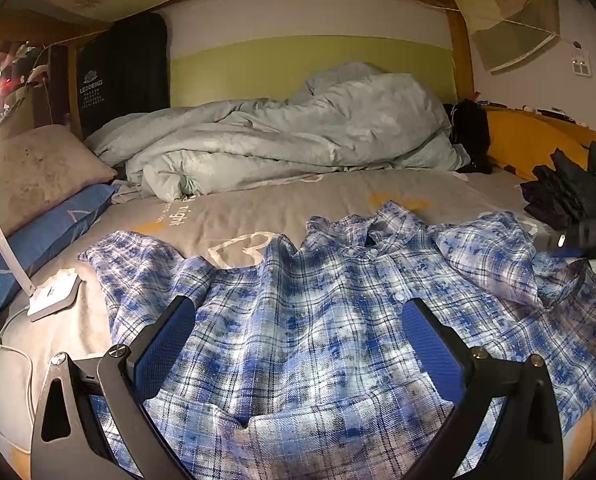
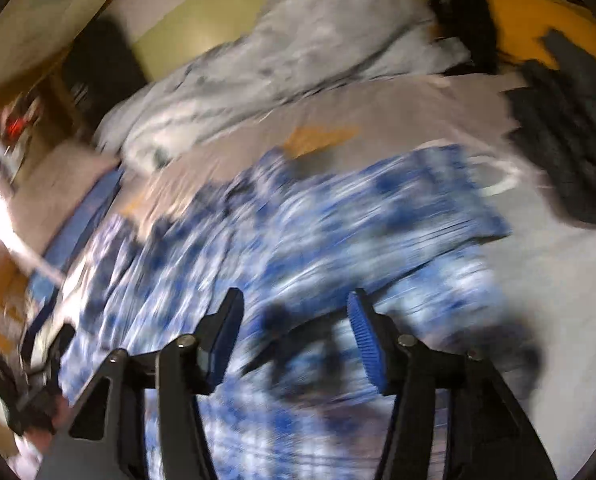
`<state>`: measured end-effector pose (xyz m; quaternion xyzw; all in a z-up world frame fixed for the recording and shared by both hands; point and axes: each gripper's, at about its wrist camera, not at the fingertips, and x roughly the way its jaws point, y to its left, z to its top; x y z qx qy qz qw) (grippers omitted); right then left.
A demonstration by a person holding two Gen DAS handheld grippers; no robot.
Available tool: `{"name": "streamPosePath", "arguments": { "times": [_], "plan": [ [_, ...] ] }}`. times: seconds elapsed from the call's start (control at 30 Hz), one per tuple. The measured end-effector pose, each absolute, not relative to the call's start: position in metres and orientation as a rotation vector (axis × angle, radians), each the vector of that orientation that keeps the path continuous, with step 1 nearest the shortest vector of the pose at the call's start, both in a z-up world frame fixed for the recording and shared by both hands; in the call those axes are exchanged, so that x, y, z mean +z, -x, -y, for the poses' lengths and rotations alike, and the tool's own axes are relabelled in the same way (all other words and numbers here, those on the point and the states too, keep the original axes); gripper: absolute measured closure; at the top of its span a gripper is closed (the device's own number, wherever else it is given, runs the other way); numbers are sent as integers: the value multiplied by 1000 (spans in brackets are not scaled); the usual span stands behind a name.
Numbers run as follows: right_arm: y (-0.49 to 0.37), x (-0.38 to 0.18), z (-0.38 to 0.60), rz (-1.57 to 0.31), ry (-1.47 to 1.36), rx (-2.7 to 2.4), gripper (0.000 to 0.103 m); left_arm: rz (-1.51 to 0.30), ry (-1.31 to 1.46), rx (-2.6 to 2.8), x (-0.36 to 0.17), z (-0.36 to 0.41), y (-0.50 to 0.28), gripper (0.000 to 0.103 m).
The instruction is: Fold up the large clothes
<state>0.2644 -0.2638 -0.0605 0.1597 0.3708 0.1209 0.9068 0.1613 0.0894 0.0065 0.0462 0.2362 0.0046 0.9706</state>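
blue plaid shirt (image 1: 337, 320) lay spread, rumpled, on the grey bedsheet (image 1: 258, 200); left gripper (image 1: 298, 320) and right gripper (image 2: 296, 306) both hung above it with jaws apart, grasping nothing.

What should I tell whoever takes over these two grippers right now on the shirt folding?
Left gripper: jaws open, empty, low over the plaid shirt.
Right gripper: jaws open, empty, over the shirt's right side; that view is blurred.
Shirt lies spread and rumpled on the grey bedsheet, collar toward the duvet, both sleeves out.
Done: no fold visible.
Left: smooth it, fold sleeves in, fold the body.
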Motion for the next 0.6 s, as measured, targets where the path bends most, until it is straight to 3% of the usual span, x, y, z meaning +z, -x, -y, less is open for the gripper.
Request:
{"name": "streamPosePath", "arguments": {
  "times": [0.23,0.47,0.6],
  "plan": [
    [-295,-62,333,-754,-473,53,45,-491,-84,15,3,-90,-165,0],
    [-334,-109,367,-895,-616,-56,44,-508,-85,14,-1,-92,-168,0],
    [-337,-113,372,-869,-650,-16,48,-513,-77,11,-2,-93,-168,0]
  ]
}}
